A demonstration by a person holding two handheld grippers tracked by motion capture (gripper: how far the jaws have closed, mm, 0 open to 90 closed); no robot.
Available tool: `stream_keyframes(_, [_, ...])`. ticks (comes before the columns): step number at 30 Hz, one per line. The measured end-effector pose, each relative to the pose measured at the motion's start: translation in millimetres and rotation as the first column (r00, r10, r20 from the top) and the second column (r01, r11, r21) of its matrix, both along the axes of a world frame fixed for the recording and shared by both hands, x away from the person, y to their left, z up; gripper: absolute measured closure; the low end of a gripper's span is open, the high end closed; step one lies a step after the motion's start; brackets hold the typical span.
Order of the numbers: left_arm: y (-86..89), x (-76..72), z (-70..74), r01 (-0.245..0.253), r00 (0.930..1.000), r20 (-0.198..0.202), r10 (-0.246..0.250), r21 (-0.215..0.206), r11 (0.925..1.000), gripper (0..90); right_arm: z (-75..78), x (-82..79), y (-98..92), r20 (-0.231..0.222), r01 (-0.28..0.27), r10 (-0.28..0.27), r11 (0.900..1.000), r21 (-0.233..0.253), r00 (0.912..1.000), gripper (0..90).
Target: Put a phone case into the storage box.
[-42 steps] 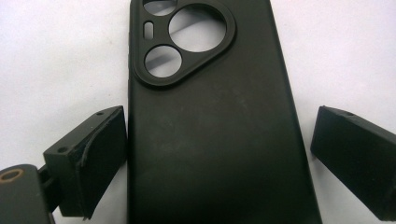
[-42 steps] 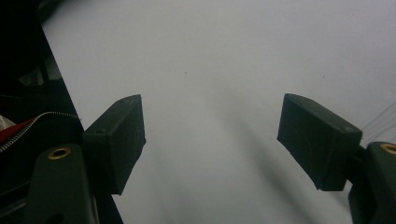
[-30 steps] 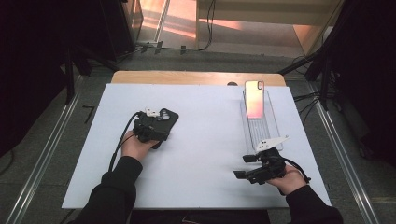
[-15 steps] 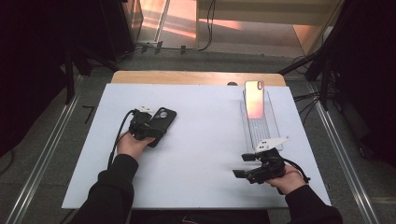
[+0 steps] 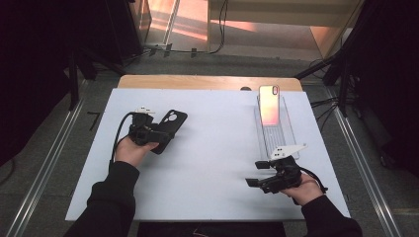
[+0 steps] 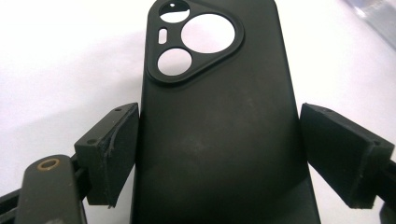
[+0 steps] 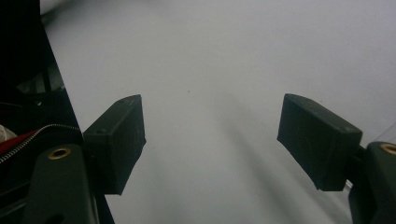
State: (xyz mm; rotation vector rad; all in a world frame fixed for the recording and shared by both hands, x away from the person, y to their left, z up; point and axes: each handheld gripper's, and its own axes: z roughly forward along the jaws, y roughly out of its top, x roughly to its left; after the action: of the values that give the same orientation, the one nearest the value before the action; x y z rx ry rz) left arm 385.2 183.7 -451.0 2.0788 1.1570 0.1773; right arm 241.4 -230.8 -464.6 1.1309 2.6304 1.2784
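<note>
At centre left, the left gripper (image 5: 160, 134) straddles a black phone case (image 6: 219, 126), jaws apart. Lower right, the right gripper (image 5: 253, 174) hangs over the white worktop (image 5: 217, 148), jaws apart.

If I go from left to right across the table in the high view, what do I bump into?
left gripper → black phone case → right gripper → phone on a clear stand

From the flat black phone case with the triangular camera cutout (image 5: 168, 129), I see bare white tabletop (image 5: 217, 148) all the way toward the clear plastic stand (image 5: 274, 132) carrying an upright pink-backed phone (image 5: 269, 104), the one obstacle. Case sits between my left gripper (image 6: 217, 154) pads, a gap at one.
</note>
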Motion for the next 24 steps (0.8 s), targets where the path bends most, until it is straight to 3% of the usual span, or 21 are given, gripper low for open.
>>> stream_keyframes(11, [-12.4,-22.4,11.1,0.085,0.996,-0.027,-0.086,-0.041,0.9956,15.2,4.5,1.1,5.7,0.013,-0.007,0.007,1.0,0.012,0.9999,21.6])
stream_keyframes(16, [-20.2,-36.6,11.9,0.119,0.9922,-0.032,-0.121,-0.042,0.9919,15.2,5.5,3.1,9.3,-0.011,0.024,-0.023,0.999,0.022,0.9997,21.6])
stream_keyframes(24, [-31.2,-58.7,13.1,0.147,0.9881,-0.036,-0.15,-0.065,0.987,15.1,11.8,5.2,16.1,-0.001,0.053,-0.053,0.998,0.036,0.9986,21.6])
